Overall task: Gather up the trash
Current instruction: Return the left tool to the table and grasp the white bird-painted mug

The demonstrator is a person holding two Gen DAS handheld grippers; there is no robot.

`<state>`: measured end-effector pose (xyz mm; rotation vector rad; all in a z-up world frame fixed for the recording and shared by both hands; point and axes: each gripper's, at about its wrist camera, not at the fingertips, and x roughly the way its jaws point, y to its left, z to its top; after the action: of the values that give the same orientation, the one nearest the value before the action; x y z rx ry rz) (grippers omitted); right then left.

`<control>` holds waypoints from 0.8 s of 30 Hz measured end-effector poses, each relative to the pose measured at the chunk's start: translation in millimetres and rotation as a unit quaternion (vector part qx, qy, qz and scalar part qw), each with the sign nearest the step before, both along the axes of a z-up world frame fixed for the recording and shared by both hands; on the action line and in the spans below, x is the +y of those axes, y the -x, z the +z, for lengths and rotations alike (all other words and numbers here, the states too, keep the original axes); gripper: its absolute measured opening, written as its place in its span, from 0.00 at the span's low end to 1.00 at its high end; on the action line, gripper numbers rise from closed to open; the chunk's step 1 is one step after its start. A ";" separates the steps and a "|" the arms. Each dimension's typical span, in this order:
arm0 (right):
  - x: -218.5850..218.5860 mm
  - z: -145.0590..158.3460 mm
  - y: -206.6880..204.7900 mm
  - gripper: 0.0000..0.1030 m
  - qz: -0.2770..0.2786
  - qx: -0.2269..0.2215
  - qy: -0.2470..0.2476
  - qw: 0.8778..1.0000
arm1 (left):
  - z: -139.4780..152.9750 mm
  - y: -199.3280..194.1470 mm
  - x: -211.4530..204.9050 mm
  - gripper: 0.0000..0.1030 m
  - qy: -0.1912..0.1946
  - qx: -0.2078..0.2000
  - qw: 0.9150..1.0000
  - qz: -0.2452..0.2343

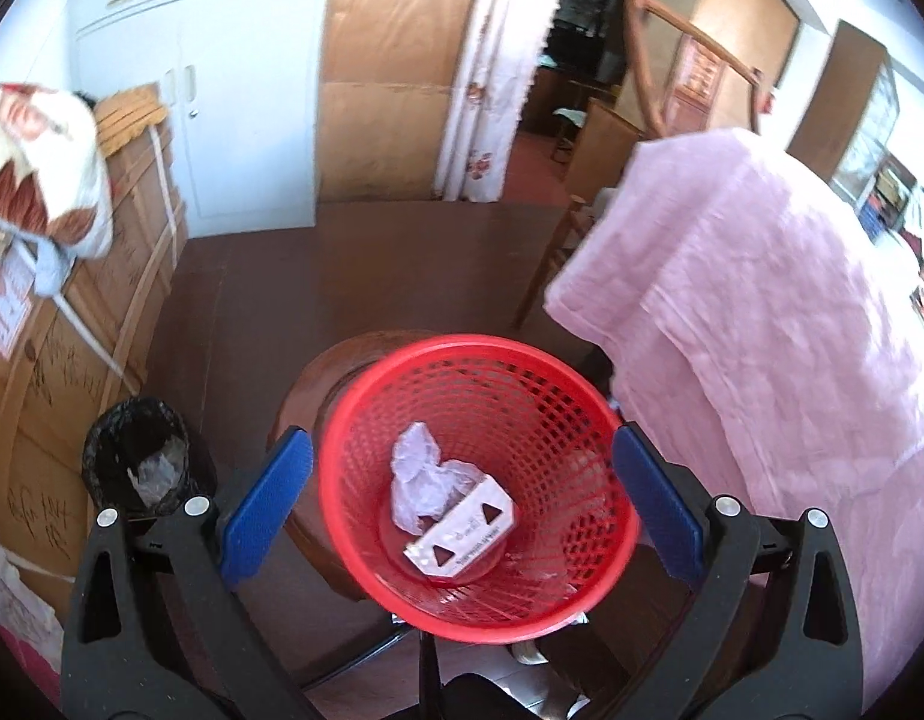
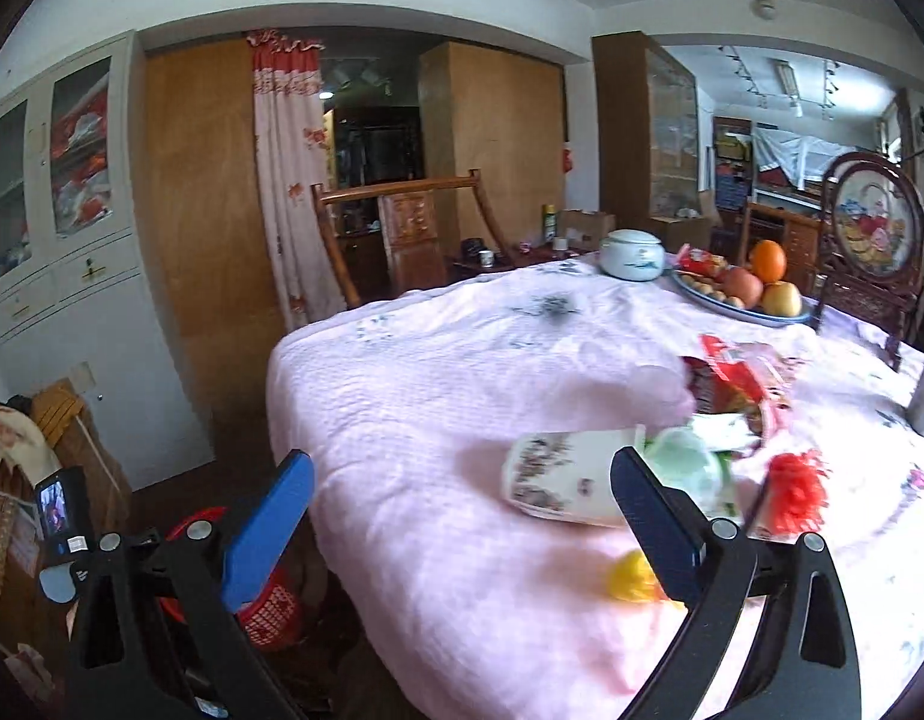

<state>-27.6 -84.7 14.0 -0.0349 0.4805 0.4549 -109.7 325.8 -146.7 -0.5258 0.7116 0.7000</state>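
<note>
Trash sits in two places. Red basket (image 1: pixel 480 480) holds a crumpled white plastic bit (image 1: pixel 417 480) and a small white carton (image 1: pixel 462 531) with black triangles, both on its bottom, touching each other. Basket is tilted toward the left wrist camera, and the left gripper (image 1: pixel 462 504) frames it: blue pads (image 1: pixel 267 504) stand on either side of the rim, wide apart, against or just beside the mesh (contact unclear, so cannot tell if it is gripping or just open). Under the basket, a round wooden stool (image 1: pixel 318 372). Left of it on the dark floor, a black-lined bin (image 1: pixel 141 450) with clear plastic inside. Pink cloth (image 1: pixel 762 312) hangs down on the right.

Right wrist view: more trash on the pink-covered table (image 2: pixel 432 420). A white printed wrapper (image 2: pixel 558 477) lies on its side, near it a pale green plastic piece (image 2: pixel 687 462), a red snack bag (image 2: pixel 732 384), a red frilly scrap (image 2: pixel 795 489) and a yellow item (image 2: pixel 633 579) (blurred, can't identify). Right gripper (image 2: pixel 462 516) is spread fully, nothing between the pads, above the table's near edge; its right pad overlaps the wrapper in view only. Farther back, a white lidded jar (image 2: pixel 633 252) and a fruit plate (image 2: pixel 744 306). Basket shows again low left, beside the table.
</note>
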 end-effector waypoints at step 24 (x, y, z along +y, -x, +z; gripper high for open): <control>-185.6 -42.5 -36.1 0.95 -0.152 0.052 -0.046 0.986 | 127.0 -140.9 -234.4 0.93 -0.014 -0.079 0.909 -0.410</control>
<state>8.5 -270.3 -28.5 0.1501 0.5558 0.1797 31.2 91.4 -19.7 -0.2102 0.6893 -0.1228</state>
